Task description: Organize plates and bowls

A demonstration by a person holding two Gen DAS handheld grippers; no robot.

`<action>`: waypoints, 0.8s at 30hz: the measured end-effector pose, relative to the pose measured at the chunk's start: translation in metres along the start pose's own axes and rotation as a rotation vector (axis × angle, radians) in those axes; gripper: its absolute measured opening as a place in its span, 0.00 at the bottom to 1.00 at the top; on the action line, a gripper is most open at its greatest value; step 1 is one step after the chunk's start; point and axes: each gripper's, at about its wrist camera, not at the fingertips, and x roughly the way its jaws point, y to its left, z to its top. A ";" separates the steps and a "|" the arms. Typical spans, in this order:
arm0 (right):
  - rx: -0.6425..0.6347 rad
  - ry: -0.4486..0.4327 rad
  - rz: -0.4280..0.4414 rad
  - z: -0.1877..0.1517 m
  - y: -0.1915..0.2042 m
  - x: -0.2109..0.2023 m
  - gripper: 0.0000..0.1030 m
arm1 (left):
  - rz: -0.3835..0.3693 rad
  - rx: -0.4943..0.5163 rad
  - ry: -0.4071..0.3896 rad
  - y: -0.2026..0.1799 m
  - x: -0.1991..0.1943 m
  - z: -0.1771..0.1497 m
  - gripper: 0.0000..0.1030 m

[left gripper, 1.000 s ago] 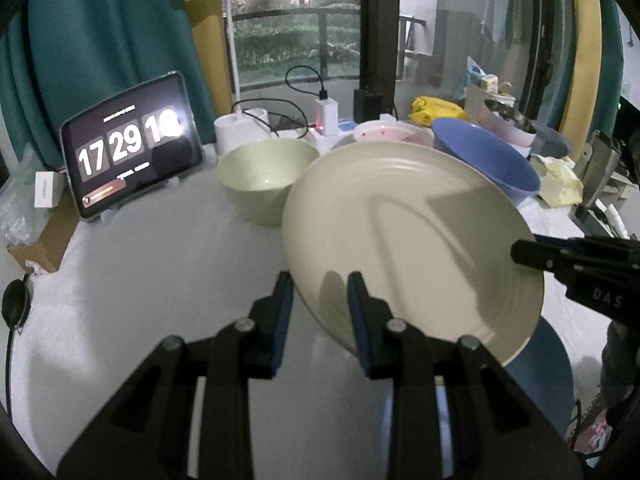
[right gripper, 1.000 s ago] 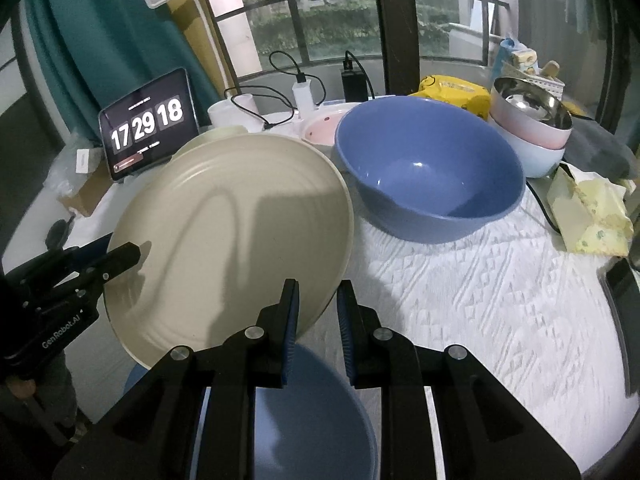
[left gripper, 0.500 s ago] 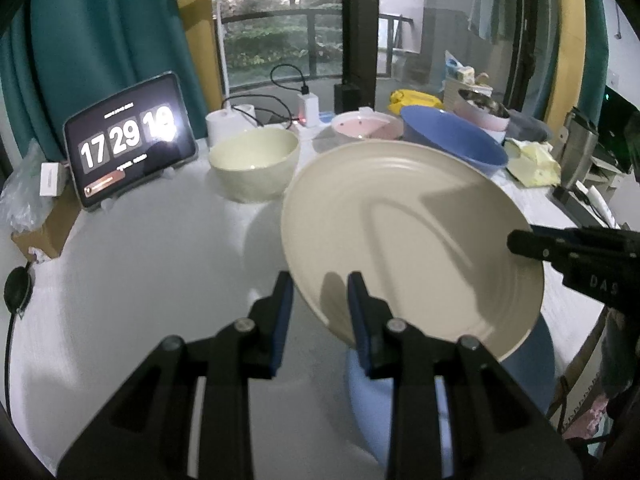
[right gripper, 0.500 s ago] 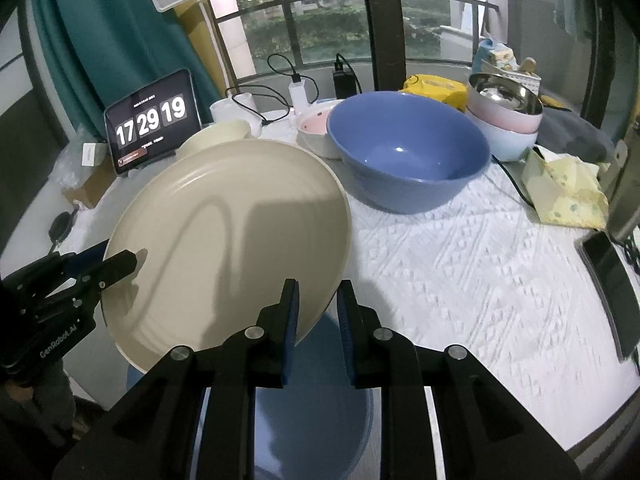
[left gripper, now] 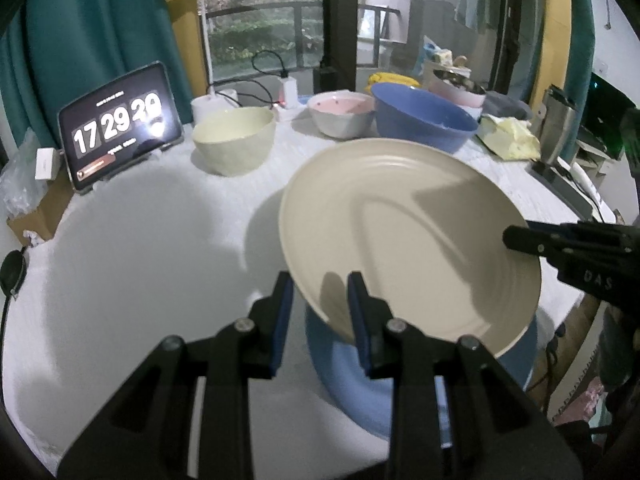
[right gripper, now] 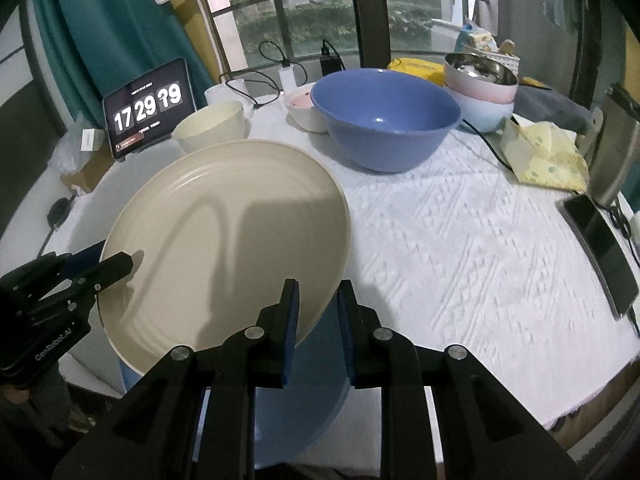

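The broad cream ridged plate (left gripper: 412,240) hangs tilted above the near edge of the white-clothed tabletop (right gripper: 460,248), over a pale blue plate (left gripper: 360,376) lying beneath it. The left tongs (left gripper: 320,312) are clamped on its near rim, and the right tongs (right gripper: 318,320) are clamped on the opposite rim. Beyond stand a cream bowl (left gripper: 234,144), a pink-lined bowl (left gripper: 342,114) and a large blue bowl (right gripper: 386,114).

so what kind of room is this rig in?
Most likely a home, a table set by a balcony window. A white patterned tablecloth carries household bowls like the blue bowl, teal curtains frame the glass, and a tablet clock stands propped on the table.
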 end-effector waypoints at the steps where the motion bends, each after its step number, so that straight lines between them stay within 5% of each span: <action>1: 0.002 0.002 -0.001 -0.003 0.000 -0.001 0.20 | -0.001 0.004 0.002 -0.001 0.000 -0.002 0.28; 24: 0.000 0.066 -0.008 -0.043 0.002 -0.006 0.20 | 0.027 0.059 0.067 -0.023 -0.006 -0.041 0.30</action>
